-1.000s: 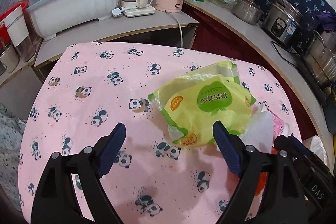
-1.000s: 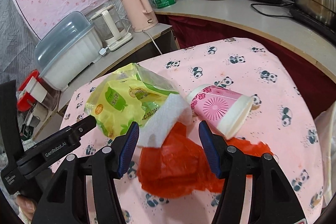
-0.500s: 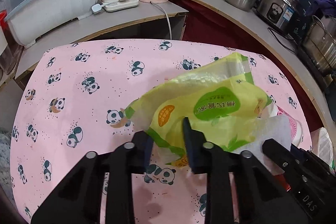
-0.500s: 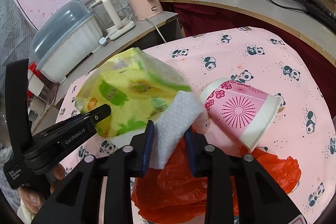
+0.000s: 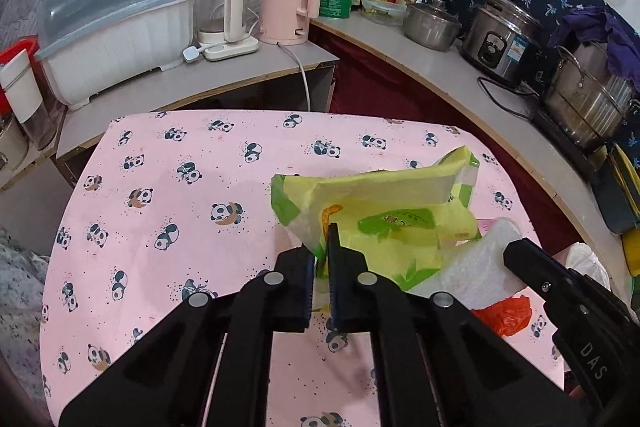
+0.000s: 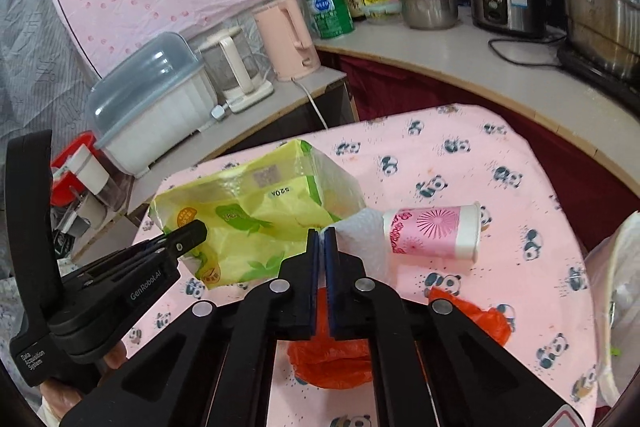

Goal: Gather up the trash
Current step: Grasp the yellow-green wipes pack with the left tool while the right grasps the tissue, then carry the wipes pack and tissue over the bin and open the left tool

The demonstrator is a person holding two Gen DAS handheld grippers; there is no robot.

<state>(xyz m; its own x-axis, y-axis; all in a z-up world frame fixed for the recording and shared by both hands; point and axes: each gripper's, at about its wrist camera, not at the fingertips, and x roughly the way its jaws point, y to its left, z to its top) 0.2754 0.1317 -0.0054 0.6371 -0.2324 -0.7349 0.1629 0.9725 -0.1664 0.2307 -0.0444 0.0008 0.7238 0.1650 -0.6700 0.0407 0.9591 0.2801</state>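
The left gripper (image 5: 320,247) is pinching a corner of the yellow-green wrapper (image 5: 384,211), mid-frame over the panda cloth (image 5: 180,187), lifting it clear. The right gripper (image 6: 321,243) is nipping the white paper towel (image 6: 360,239) at frame centre, probably so both scraps go together. The pink cup (image 6: 432,231) and orange bag (image 6: 332,359) are lying nearby, uncollected.
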